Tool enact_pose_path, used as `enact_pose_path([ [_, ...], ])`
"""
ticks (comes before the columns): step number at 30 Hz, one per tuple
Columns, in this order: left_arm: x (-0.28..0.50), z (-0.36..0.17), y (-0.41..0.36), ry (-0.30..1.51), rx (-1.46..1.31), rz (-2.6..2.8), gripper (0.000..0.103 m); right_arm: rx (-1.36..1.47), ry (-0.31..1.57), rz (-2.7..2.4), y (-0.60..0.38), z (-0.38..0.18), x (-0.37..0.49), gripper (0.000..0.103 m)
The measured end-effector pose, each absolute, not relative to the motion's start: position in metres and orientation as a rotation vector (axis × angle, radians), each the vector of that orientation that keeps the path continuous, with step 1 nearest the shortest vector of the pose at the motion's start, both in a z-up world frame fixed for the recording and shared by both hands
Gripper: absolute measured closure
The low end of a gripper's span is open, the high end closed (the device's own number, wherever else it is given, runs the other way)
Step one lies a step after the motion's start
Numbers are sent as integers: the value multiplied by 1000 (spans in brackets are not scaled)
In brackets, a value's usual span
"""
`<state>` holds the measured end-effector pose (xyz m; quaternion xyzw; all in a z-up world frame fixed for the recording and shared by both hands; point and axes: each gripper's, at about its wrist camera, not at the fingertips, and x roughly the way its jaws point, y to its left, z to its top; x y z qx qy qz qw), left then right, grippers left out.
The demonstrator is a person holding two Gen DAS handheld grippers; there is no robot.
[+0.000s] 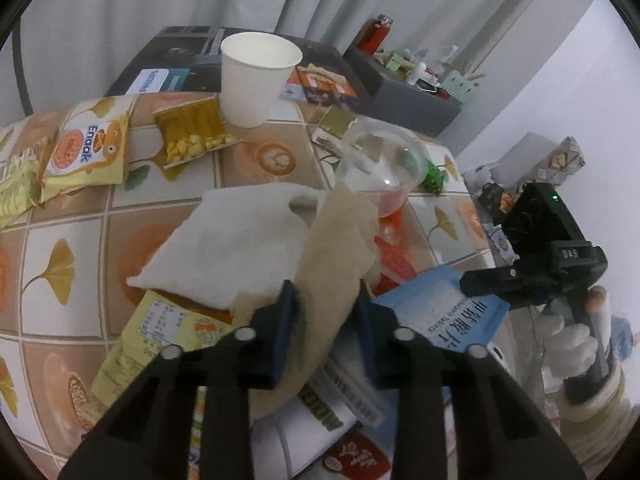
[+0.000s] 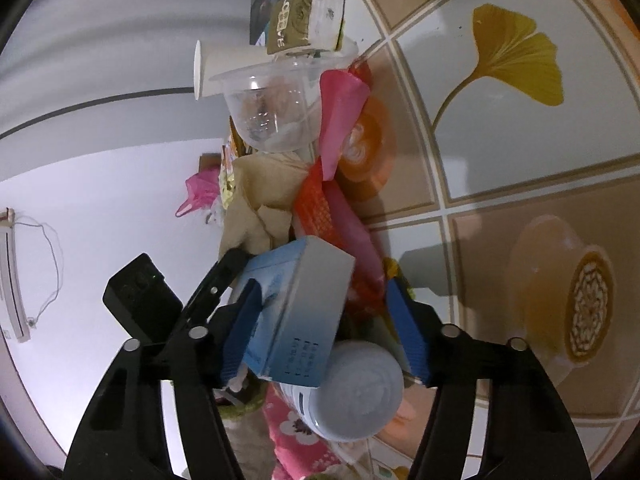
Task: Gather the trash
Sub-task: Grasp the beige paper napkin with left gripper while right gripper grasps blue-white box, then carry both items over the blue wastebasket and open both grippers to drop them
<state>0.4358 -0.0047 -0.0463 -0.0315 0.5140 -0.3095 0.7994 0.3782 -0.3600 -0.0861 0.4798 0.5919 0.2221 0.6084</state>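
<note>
A heap of trash lies on the tile-patterned tablecloth (image 1: 60,272). My left gripper (image 1: 326,328) is shut on a crumpled beige napkin (image 1: 336,232), with both blue pads against its sides. A white tissue (image 1: 232,240) lies just left of it. My right gripper (image 2: 324,328) is open around a blue-and-white medicine box (image 2: 296,312). One pad is at the box's blue face and the other stands clear of it. A white round container (image 2: 356,392) lies under the box. In the left wrist view the right gripper (image 1: 488,284) reaches over that box (image 1: 440,312), held by a gloved hand (image 1: 576,344).
A white paper cup (image 1: 256,80), a clear plastic cup (image 1: 380,168), yellow snack packets (image 1: 88,152), a green wrapper (image 1: 434,172) and red wrappers (image 1: 394,256) are strewn about. A dark box (image 1: 188,60) and a grey bin (image 1: 404,88) stand behind. The table edge runs at right.
</note>
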Motion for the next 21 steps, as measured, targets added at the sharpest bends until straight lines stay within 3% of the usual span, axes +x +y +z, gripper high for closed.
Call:
enact_pose_path([
  [6, 435, -46, -4, 1096, -68, -643, 97, 1122, 1367, 546, -355, -89, 382, 64],
  [21, 414, 8, 8, 930, -66, -649, 100, 1114, 1277, 561, -356, -69, 372, 71],
])
